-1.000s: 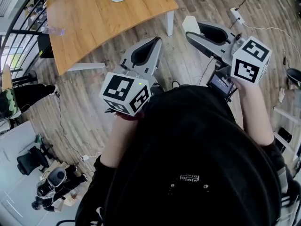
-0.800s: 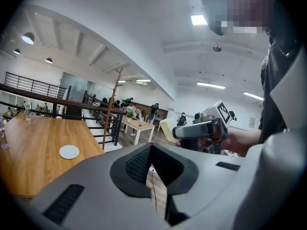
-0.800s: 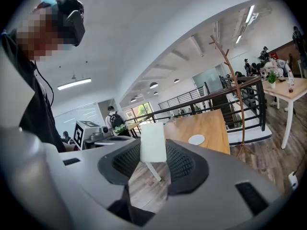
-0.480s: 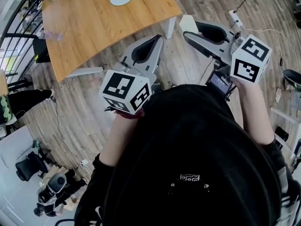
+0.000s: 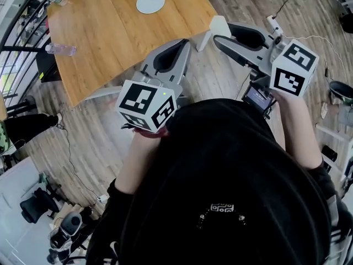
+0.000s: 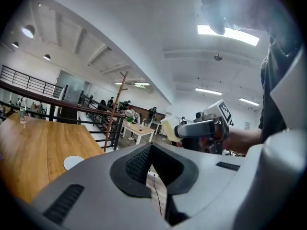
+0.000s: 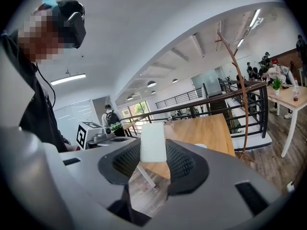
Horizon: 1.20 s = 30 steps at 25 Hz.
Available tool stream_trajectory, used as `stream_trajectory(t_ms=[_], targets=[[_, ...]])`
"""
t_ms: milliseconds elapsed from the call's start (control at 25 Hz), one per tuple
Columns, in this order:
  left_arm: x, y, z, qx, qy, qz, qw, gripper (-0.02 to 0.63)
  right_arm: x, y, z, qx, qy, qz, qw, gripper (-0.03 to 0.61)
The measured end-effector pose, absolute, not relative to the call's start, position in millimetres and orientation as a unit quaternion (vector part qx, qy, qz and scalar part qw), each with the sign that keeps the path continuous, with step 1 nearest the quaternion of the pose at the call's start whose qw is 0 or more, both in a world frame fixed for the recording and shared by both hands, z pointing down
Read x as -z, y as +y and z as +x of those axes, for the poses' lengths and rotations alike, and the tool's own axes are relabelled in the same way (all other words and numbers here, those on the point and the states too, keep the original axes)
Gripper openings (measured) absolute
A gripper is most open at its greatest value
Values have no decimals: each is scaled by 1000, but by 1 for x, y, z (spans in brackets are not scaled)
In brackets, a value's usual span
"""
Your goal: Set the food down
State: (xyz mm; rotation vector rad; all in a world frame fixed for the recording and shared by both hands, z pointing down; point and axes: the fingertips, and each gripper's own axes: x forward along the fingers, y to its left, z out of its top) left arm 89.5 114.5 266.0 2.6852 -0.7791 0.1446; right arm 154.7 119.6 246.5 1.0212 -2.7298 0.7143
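**Pale food [image 7: 153, 142] held in the air beside a wooden bench [image 5: 110, 32]**

At the far left of the head view, a clear bottle [image 5: 60, 49] lies on the bench. A white plate [image 5: 150, 2] sits further along it and is probably the spot meant for the food.

Next comes the left gripper [image 5: 183, 43], held out roughly level over the wood floor [image 5: 220, 76], just off the bench edge. Its jaws meet at the tips with nothing between them, so it seems to have no part in the carry.

To the right, the right gripper [image 5: 219, 36] has its jaws clamped on the food — a cream-white block pinched by its sides and sticking out past the tips. That hold looks chosen to leave the block's far end free for lowering onto a surface. The block hangs in the air beside the bench corner — well short of the plate, and not yet set down.
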Motion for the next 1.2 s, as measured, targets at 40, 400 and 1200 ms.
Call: stream_trajectory(t_ms=[40, 400, 1200], targets=[[-265, 111, 84, -50, -272, 946, 171, -2, -245, 116, 149, -237, -907, 341, 71, 172], [-272, 67, 17, -42, -262, 948, 173, -2, -247, 73, 79, -237, -905, 345, 76, 172], [-288, 46, -36, -39, -287, 936, 200, -2, -244, 37, 27, -243, -913, 318, 84, 172]])
